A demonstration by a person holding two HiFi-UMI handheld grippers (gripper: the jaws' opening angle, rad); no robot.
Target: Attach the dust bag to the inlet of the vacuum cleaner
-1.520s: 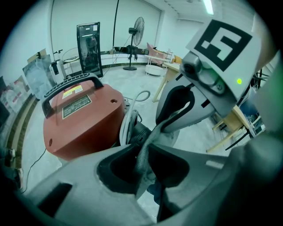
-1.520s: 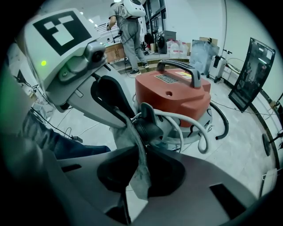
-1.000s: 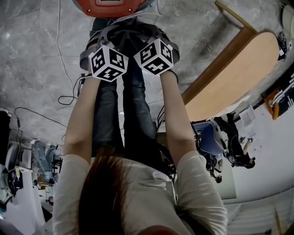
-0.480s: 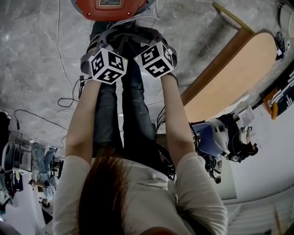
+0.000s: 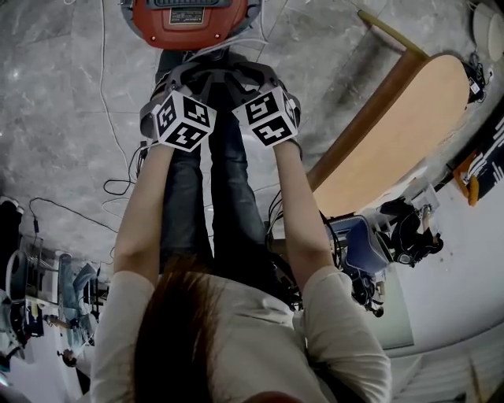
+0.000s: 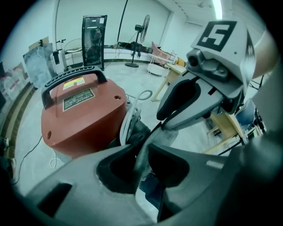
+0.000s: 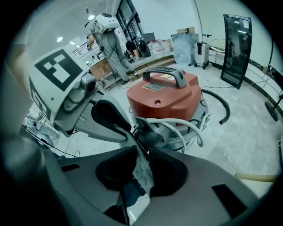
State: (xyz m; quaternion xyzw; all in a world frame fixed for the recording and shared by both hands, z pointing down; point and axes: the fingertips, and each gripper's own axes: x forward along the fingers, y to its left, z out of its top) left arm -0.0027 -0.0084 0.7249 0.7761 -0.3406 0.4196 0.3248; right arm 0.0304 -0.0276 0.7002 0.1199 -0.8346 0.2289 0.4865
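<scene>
The red vacuum cleaner (image 5: 189, 14) stands on the floor just ahead of both grippers, also large in the left gripper view (image 6: 84, 114) and the right gripper view (image 7: 170, 95). Its dark inlet (image 7: 148, 134) faces me, low on the body. The grey cloth dust bag (image 6: 152, 141) hangs between the two grippers close to the inlet. My left gripper (image 6: 142, 152) is shut on one edge of it. My right gripper (image 7: 141, 165) has the bag's cloth (image 7: 142, 170) between its jaws, which are closing and pinch it. Most of the bag is hidden by the grippers.
A pale hose (image 7: 188, 128) loops around the vacuum's base. A wooden table (image 5: 394, 134) stands to the right, and thin cables (image 5: 118, 169) trail over the grey floor on the left. A person in white gear (image 7: 108, 35) stands far behind.
The right gripper's marker cube has rolled a little. Both hands stay in front of the vacuum, and the head view has tipped, so more of the red body shows at the top.
</scene>
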